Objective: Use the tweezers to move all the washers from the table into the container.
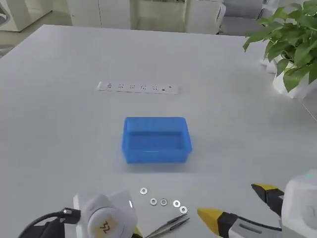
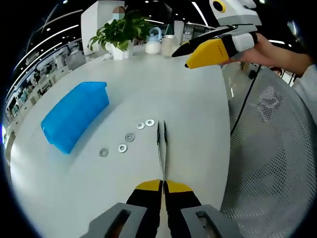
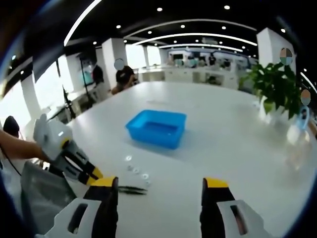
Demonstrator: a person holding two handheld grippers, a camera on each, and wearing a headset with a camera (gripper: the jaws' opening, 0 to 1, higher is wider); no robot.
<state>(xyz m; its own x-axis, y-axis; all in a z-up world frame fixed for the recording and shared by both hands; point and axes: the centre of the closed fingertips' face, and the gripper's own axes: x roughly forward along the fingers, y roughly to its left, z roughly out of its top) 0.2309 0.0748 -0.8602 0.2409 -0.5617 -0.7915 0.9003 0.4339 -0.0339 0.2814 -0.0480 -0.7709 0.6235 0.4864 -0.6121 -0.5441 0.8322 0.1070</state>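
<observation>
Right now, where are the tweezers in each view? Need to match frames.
Head view: tweezers at bottom centre, tips toward the washers.
Left gripper view: tweezers at centre, clamped in the left tool, tips beside the washers.
Right gripper view: tweezers at lower left, near the washers.
Shared landmark: blue container, beyond the washers in all three.

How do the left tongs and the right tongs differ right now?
The left tongs are shut on the tweezers; the right tongs stand wide open and hold nothing. The left tongs' tweezers end beside the washers; the right tongs face the container. Both have yellow tips.
</observation>
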